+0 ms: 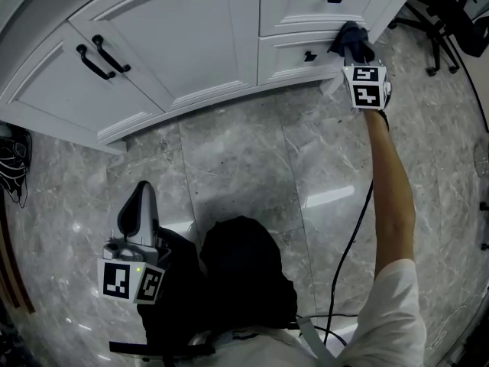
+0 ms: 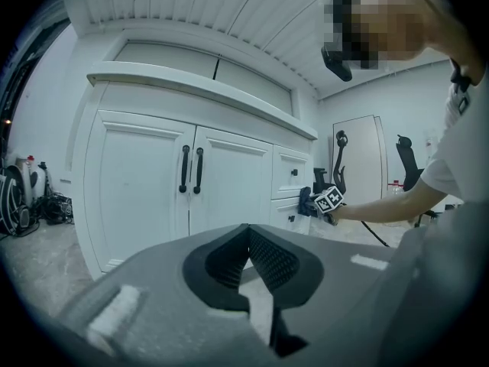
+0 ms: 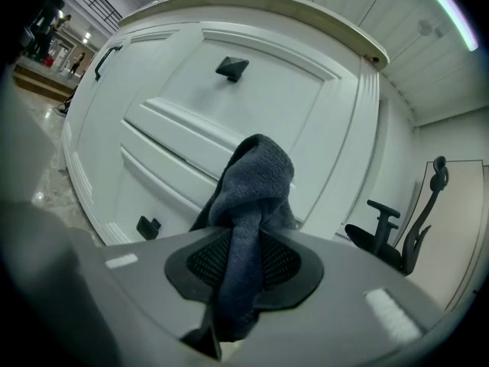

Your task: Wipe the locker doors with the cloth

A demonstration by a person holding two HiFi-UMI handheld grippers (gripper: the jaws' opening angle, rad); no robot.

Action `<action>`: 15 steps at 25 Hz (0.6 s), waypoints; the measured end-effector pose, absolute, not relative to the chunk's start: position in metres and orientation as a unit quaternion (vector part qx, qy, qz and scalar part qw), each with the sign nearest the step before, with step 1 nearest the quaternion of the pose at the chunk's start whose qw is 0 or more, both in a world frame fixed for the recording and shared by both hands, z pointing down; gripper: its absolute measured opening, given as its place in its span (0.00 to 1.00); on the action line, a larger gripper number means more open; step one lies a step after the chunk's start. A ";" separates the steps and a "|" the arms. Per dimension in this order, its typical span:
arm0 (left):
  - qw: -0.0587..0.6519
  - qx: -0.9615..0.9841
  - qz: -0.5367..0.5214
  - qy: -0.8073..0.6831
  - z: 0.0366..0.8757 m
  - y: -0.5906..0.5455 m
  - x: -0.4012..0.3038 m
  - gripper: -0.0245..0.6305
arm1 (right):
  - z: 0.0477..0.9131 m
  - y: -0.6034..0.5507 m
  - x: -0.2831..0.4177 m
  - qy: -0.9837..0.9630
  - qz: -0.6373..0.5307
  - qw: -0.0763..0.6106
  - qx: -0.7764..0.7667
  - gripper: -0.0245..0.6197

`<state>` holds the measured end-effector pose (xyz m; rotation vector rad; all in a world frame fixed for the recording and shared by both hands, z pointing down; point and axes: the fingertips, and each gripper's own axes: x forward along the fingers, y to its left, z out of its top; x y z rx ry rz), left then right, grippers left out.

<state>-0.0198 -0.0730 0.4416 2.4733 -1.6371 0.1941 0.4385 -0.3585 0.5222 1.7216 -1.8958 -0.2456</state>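
Observation:
A white cabinet with two panelled doors (image 1: 176, 37) and black bar handles (image 1: 103, 56) fills the top of the head view. Right of the doors are two drawers with black knobs (image 1: 309, 56). My right gripper (image 1: 356, 58) is shut on a dark blue cloth (image 1: 350, 38), which lies against the drawer fronts near the cabinet's right edge. In the right gripper view the cloth (image 3: 256, 178) bunches out of the jaws in front of the white drawer panel (image 3: 191, 128). Low at the left, far from the cabinet, my left gripper (image 1: 142, 193) is shut and holds nothing (image 2: 248, 232).
Black office chairs (image 1: 447, 14) stand to the right of the cabinet. A black cable (image 1: 348, 251) trails over the grey marble floor (image 1: 244, 167) by my right arm. Dark gear (image 1: 11, 159) sits at the far left. My dark trouser leg (image 1: 244, 274) is below.

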 end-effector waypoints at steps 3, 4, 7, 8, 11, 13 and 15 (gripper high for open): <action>0.085 0.829 0.068 -0.548 0.443 -0.074 -0.018 0.04 | 0.529 -0.358 0.442 -0.706 -0.084 0.268 0.650 0.17; 0.085 0.829 0.069 -0.548 0.444 -0.075 -0.017 0.04 | 0.533 -0.359 0.441 -0.706 -0.082 0.268 0.650 0.16; 0.086 0.829 0.075 -0.548 0.446 -0.076 -0.016 0.04 | 0.558 -0.360 0.439 -0.706 -0.066 0.283 0.645 0.17; 0.085 0.828 0.077 -0.548 0.446 -0.076 -0.016 0.04 | 0.565 -0.361 0.439 -0.706 -0.059 0.285 0.646 0.17; 0.084 0.826 0.081 -0.551 0.447 -0.077 -0.020 0.04 | 0.579 -0.362 0.438 -0.704 -0.045 0.277 0.652 0.16; 0.084 0.824 0.083 -0.554 0.449 -0.079 -0.023 0.04 | 0.587 -0.362 0.438 -0.704 -0.040 0.280 0.651 0.16; 0.085 0.822 0.085 -0.556 0.452 -0.081 -0.025 0.04 | 0.599 -0.363 0.437 -0.706 -0.035 0.291 0.645 0.16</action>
